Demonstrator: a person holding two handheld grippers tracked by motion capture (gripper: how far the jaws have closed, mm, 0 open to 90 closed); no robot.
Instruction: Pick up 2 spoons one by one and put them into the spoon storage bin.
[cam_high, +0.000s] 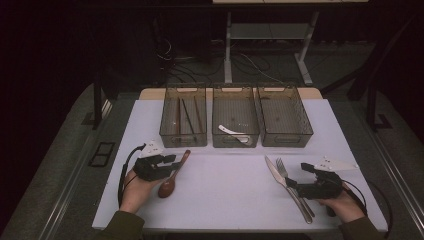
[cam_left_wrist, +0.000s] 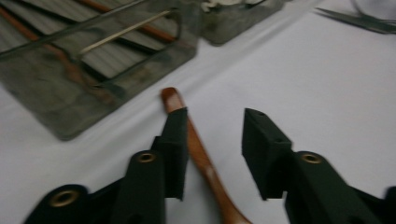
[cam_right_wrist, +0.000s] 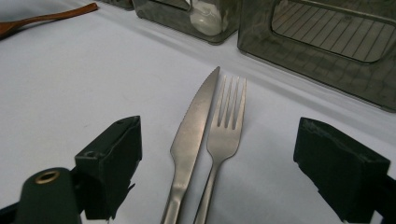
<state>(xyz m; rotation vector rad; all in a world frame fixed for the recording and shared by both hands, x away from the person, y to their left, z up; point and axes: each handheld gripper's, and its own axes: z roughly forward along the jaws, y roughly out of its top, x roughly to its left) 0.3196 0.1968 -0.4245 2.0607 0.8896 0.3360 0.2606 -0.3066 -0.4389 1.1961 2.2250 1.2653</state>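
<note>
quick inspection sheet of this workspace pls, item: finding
surface: white table, no spills seen
job's things: wooden spoon on the table between the left claw's jaws; knife and fork side by side before the right claw
clutter: nothing seen
grippers: left claw not pressing the spoon on both sides; right claw open wide
cables: black cable trails from left claw
surroundings: three bins in a row; dark floor

- A lab or recording studio is suggested by dark curtained surroundings.
- A white bench (cam_high: 225, 190) is set on carpeted floor.
- Loose cables (cam_high: 175, 60) are seen behind it.
</note>
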